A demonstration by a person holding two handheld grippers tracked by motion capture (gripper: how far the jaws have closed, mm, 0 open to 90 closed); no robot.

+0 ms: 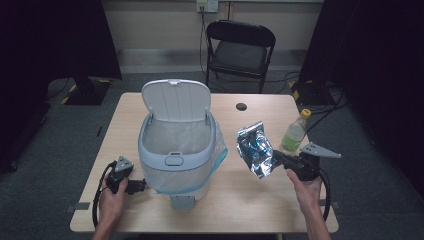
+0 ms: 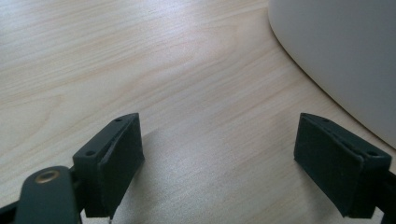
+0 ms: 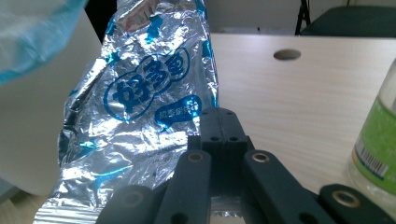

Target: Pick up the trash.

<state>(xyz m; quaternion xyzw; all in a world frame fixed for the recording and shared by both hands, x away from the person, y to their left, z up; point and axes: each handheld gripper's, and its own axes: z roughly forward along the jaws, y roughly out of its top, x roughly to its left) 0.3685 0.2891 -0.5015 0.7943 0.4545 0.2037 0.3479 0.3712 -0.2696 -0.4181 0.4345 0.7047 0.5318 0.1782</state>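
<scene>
Right hand-held gripper [image 1: 276, 159] is clamped tight on the foil snack bag's [image 1: 254, 149] edge, held above the desk [image 1: 250, 200] beside the open bin [image 1: 176, 150]; looks light, crinkly, slippery—pinch the seam.

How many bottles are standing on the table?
1. The plastic bottle with a yellow cap stands near the table's right edge, just beyond the right claw, which holds the foil snack bag. The trash bin could hide another.
</scene>
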